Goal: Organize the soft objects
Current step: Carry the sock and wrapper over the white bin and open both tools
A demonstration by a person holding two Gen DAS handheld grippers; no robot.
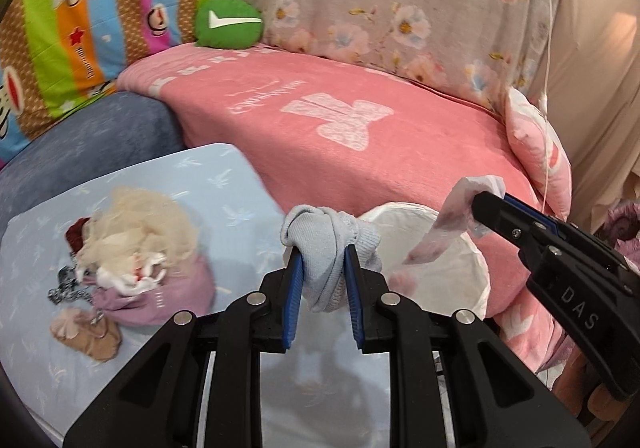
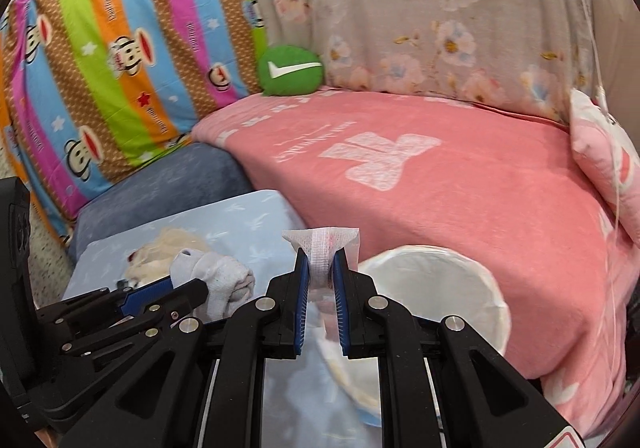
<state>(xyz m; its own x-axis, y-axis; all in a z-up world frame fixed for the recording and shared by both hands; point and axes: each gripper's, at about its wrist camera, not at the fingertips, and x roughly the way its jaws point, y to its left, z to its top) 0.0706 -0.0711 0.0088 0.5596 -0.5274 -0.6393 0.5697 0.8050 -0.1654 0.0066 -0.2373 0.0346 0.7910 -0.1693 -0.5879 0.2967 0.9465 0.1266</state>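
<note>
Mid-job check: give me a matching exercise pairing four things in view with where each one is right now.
Things:
1. grey sock
2. bag handle
3. green cushion
4. clothes pile

Places:
A. on the pale blue sheet
B. clamped in the right hand-held gripper
C. at the back of the pink blanket
D. clamped in the left hand-held gripper

Pairs: 1-D, 2-B, 3-C, 4-A

**Both grippers loaded over the basket**

My left gripper is clamped on a bunched pale sock. Just ahead and right of it sits a white basket. Further right, my right gripper pinches the basket's strap. A pile of clothes lies left.
</note>
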